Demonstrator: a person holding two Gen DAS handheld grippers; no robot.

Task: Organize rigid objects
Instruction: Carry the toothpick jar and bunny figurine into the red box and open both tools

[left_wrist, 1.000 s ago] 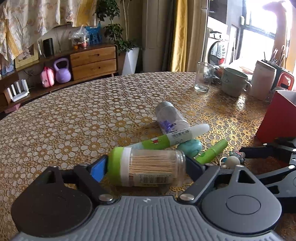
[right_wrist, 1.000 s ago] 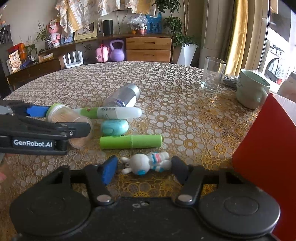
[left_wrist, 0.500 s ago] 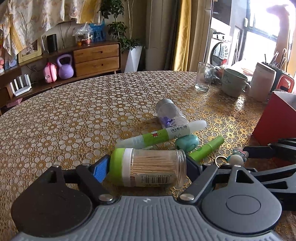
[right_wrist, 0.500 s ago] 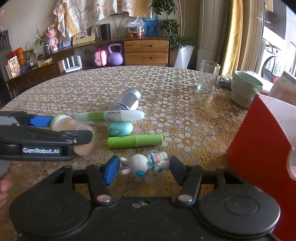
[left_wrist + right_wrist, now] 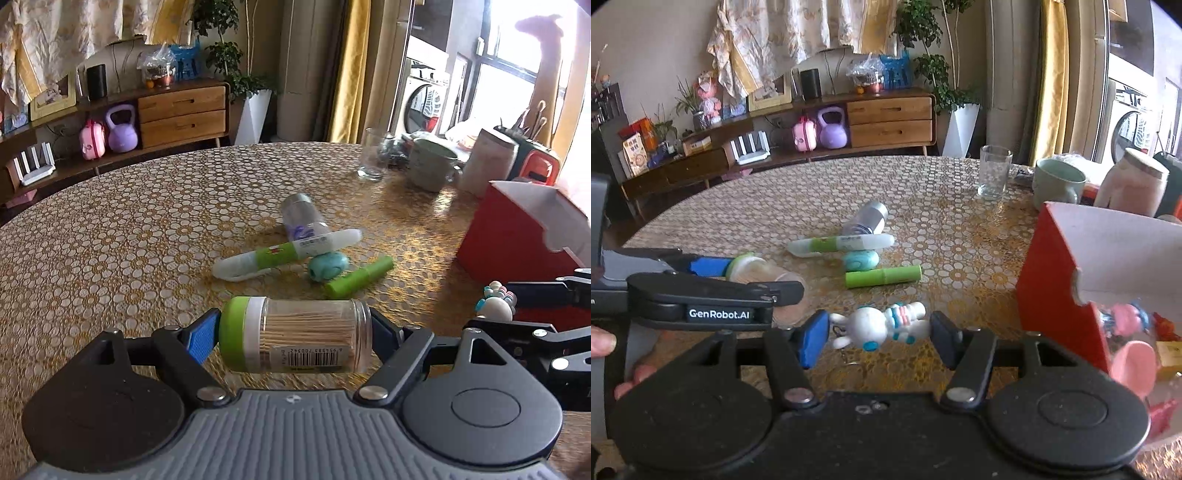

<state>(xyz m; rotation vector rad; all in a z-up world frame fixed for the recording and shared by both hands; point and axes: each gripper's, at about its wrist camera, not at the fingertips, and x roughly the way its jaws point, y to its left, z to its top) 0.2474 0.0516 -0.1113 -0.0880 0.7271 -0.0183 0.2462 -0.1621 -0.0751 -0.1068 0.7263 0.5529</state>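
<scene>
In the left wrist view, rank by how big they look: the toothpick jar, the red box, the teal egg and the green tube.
1. red box or toothpick jar: alike; the jar sits nearest the camera
2. green tube
3. teal egg

Red box (image 5: 1052, 280) contents cut off at frame edge.

- My worktop (image 5: 129, 236) wears a gold cloth patterned with white circles.
- The toothpick jar (image 5: 295, 339) I see is clear with a green lid.
- The rabbit toy (image 5: 877, 326) is white with blue and pink stripes.
- The box (image 5: 1056, 280) is red outside, white inside.
</scene>
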